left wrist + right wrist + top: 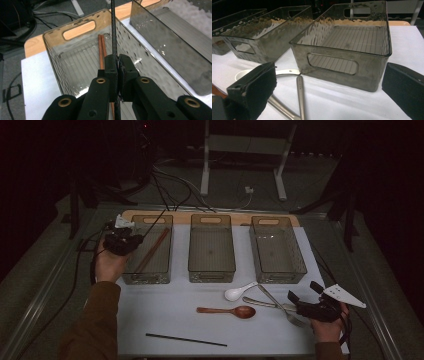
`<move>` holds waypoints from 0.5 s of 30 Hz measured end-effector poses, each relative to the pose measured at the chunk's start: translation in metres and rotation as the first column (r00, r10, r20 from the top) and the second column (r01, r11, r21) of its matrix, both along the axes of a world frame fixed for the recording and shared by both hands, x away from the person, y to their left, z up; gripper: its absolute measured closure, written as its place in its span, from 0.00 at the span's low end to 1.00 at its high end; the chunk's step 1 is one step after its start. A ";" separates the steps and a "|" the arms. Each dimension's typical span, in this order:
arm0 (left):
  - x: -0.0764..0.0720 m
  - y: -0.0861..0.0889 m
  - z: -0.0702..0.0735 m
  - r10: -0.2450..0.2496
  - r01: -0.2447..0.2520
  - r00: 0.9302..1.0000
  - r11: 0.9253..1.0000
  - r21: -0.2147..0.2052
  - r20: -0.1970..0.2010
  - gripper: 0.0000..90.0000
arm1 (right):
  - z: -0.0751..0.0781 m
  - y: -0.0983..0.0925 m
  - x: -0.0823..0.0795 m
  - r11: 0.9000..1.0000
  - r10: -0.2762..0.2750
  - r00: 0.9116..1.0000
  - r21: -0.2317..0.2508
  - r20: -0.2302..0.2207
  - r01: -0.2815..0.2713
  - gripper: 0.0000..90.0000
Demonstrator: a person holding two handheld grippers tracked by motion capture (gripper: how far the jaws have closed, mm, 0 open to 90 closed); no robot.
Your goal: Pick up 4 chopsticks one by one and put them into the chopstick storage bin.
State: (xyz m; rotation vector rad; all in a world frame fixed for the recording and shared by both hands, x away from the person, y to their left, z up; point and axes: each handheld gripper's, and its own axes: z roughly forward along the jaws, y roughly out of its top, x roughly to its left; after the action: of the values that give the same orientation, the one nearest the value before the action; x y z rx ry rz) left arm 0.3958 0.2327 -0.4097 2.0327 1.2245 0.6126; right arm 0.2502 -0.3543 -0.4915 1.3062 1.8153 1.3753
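Observation:
My left gripper [123, 240] hangs over the near left part of the left smoky bin [148, 276], shut on a thin black chopstick [113, 27] that sticks up and away from the jaws [117, 61]. Two brown chopsticks [152, 251] lie lengthwise in that bin [53, 35], below the held stick [101, 48]. My right gripper [304, 291] rests open at the table's near right, its jaws apart [327, 90] with nothing pinched. Metal utensils [272, 302] lie just in front of it [300, 96].
The middle bin [211, 271] and right bin [278, 274] stand in a row beside the left one. A white spoon [239, 292], a wooden spoon [227, 311] and a second black chopstick [185, 339] lie on the white mat. Cables trail behind the table.

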 end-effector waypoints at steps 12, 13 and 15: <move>0.006 0.008 -0.021 -0.008 0.007 0.999 1.000 -0.030 -0.033 0.94 | 0.000 0.000 0.000 1.000 0.000 1.000 0.000 0.000 0.000 0.00; 0.007 0.011 -0.023 -0.005 0.002 0.999 0.998 -0.064 -0.043 0.75 | 0.000 0.000 0.000 1.000 0.000 1.000 0.000 0.000 0.000 0.00; 0.007 0.014 -0.025 0.008 -0.013 0.999 0.995 -0.103 -0.050 0.46 | 0.000 -0.001 0.000 1.000 -0.001 1.000 0.002 0.001 0.001 0.00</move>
State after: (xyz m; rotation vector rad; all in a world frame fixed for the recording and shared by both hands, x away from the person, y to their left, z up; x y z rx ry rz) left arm 0.4030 0.2470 -0.4352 1.9673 1.2699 0.4958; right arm 0.2500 -0.3549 -0.4913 1.3070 1.8121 1.3774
